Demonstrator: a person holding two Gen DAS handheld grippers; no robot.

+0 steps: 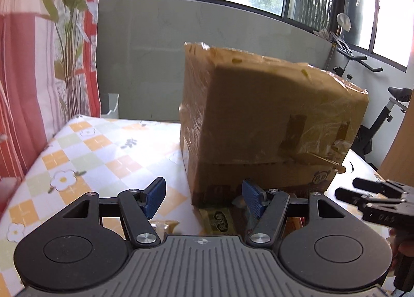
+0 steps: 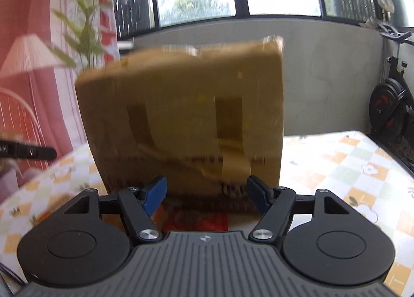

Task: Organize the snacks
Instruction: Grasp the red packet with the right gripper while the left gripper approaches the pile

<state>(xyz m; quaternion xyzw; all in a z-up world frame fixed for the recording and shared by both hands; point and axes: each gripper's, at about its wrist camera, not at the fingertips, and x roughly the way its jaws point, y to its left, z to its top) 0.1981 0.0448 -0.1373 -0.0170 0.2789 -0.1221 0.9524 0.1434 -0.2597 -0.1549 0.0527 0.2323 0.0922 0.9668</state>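
A tall cardboard box wrapped in clear tape stands on the table. My left gripper is open in front of the box's near corner, blue pads apart, nothing between them. Under it, at the foot of the box, lies a green-gold snack packet. My right gripper hovers low at the right of the box. In the right wrist view, which is blurred, the right gripper is open before the box, over a red snack packet. A left finger shows at the left edge.
The table carries a checked cloth with flowers. A red-striped curtain hangs at the left and an exercise bike stands beyond the right edge. A crinkled clear wrapper lies near the left finger. A hand holds the right gripper.
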